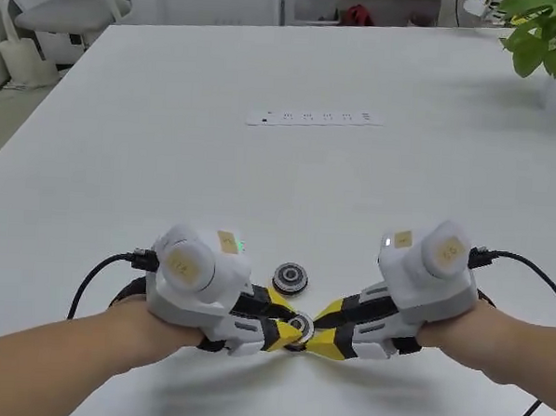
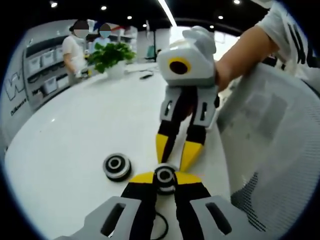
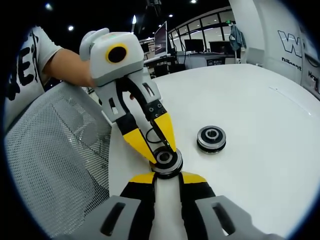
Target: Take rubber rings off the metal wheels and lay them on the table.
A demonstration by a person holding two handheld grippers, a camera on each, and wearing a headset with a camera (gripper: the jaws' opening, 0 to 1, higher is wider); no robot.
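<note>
Metal wheel (image 1: 300, 327), black-rimmed, pinched by left hand-held gripper (image 2: 166, 178) and right hand-held gripper (image 3: 167, 175).

White worktop (image 1: 171, 119), large, matte, rounded corners. White power strip (image 1: 313, 119) lies flat near middle, long side across the head view. Potted plant (image 1: 543, 36) stands at far right corner. Metal wheel (image 1: 290, 277) lies flat towards near edge, dark outer band, bright hub, well apart from power strip. Second metal wheel (image 1: 300, 326) just beside it, closer to near edge; contact with worktop unclear.
</note>
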